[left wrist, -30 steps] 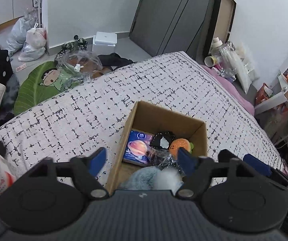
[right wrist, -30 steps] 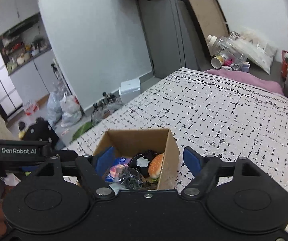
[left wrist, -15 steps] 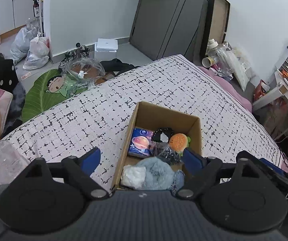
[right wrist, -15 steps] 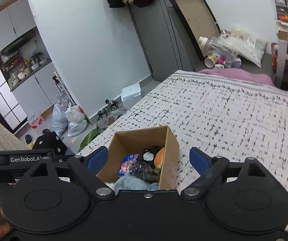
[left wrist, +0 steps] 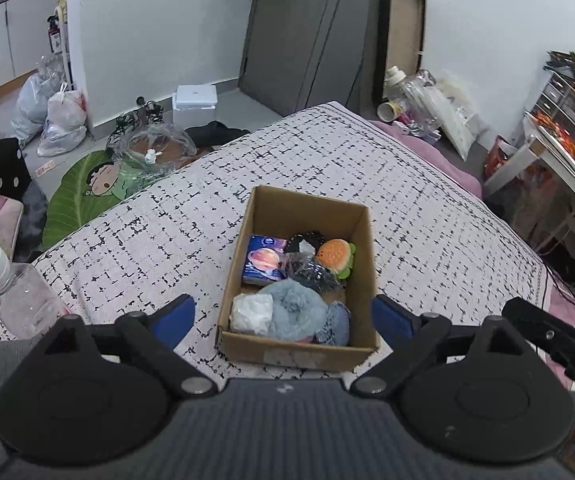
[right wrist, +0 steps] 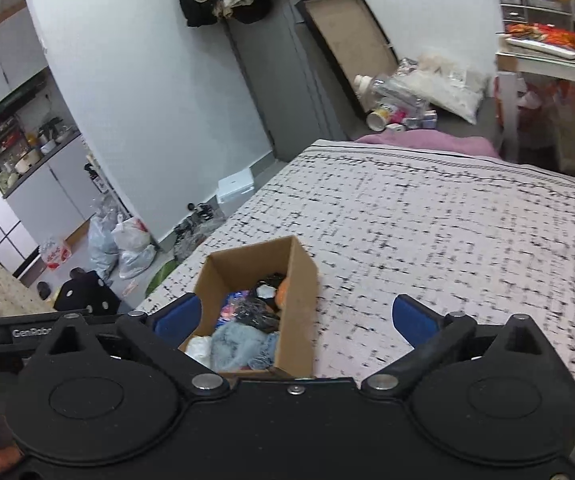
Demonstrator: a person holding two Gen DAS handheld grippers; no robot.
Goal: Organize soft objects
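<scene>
Closest in, both tools show matte black housings with round disc plates and blue padded fingertips. The left gripper [left wrist: 283, 316] stands spread, its jaws having just been opening; the near end of the cardboard box [left wrist: 299, 354] appears between its blue pads, which do not touch the box. The right gripper [right wrist: 295, 320] is likewise spread wide, its jaws also having just been opening, with nothing pinched — in its view the box [right wrist: 299, 288] sits toward the left fingertip.

Inside the plain brown, open-topped rectangular box lie the soft things: a crumpled white wad [left wrist: 252, 313] at the near corner, a fluffy pale-blue plush [left wrist: 297, 310] beside it, a scrap of faded denim-like cloth [left wrist: 337, 326], then a crinkly dark bundle in clear film [left wrist: 311, 272], a flat glossy blue packet [left wrist: 265, 260] printed with a planet, a small burger-shaped plush [left wrist: 334, 256] in orange and green, and a black frilled piece [left wrist: 305, 242] at the far side.

The box rests on a bed covered by a nubby white spread [left wrist: 167, 232] with a broken black grid pattern. A clear plastic bottle [left wrist: 15, 292] with a white cap stands at the near left edge. Beyond the bed — a leaf-shaped green mat [left wrist: 83, 192] on the floor, knotted plastic bags [left wrist: 63, 120], a white square box [left wrist: 194, 100], and a grey door [left wrist: 307, 32].
</scene>
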